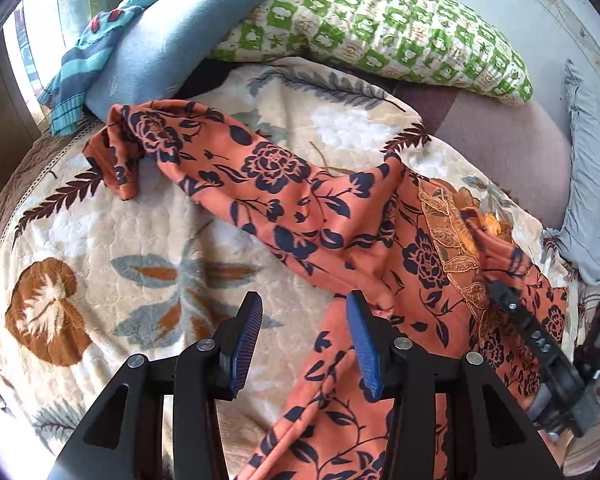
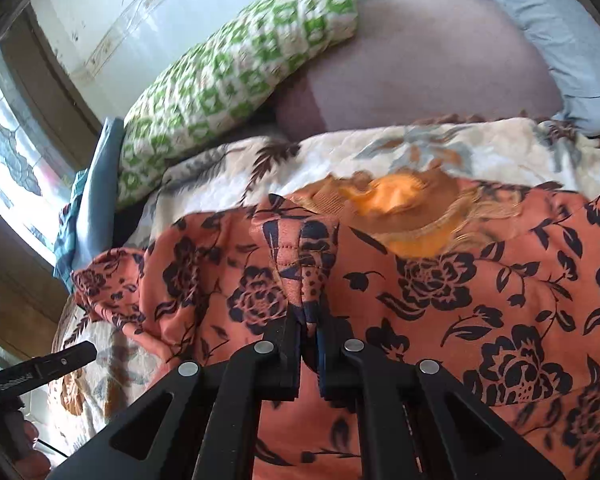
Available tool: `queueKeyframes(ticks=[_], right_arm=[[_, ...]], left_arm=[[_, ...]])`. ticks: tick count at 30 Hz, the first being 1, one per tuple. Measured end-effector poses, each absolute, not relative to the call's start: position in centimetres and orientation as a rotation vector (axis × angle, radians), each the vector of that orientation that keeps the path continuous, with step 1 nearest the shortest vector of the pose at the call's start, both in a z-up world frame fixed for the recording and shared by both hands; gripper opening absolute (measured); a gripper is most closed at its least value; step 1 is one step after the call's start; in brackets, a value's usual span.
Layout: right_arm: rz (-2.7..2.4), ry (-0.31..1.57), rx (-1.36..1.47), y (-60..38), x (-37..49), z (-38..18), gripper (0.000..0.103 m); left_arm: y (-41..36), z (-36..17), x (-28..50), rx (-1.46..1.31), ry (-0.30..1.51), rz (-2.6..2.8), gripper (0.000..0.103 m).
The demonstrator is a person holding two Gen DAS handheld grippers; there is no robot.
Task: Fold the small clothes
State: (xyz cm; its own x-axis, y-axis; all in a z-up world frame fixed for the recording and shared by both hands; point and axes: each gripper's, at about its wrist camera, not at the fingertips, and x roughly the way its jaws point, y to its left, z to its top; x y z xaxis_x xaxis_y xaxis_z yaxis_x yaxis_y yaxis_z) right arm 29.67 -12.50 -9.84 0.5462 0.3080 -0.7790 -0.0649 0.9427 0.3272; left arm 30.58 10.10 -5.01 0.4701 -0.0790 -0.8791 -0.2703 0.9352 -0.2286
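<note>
Right tongs (image 2: 309, 330) pinching rumpled orange, navy-flowered garment (image 2: 440, 288); sleeve outstretched.

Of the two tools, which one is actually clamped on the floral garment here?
The right tool, shut on a bunched fold of the orange floral garment. The left tool is open, gripping nothing.

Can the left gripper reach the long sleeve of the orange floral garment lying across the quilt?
Probably yes. The left gripper is open above the quilt, and the sleeve lies uncovered just ahead, with nothing between. The right gripper pinches the same garment elsewhere.
</note>
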Motion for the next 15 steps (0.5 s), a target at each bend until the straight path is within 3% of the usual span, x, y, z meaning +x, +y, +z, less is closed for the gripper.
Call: queueKeyframes(ticks=[4,7,9,11,15], right_arm=[[0.258,1.110,0.145,-7.1,29.1,-12.6,0.028],[0.309,1.094,0.143,-7.2,26.8,-11.6,0.026],[0.312,1.046,0.226,-10.1,25.0,-9.7,0.031],[0.257,1.005,0.343,-14.7,23.5,-8.4,0.046],[0.071,1.000,0.547,-25.7,21.1,-8.8,0.049]], left_arm=[[11.3,-5.1,29.6,-0.392,1.084,0.123,0.044],[11.0,-5.7,29.6,-0.424,1.095,0.107,0.044],[10.1,-6.3,30.1,-0.444,1.112,0.087,0.045],[8.6,-7.2,30.9,-0.463,1.136,0.054,0.045],[4.5,-9.8,33.4,-0.505,1.210,-0.014,0.047]])
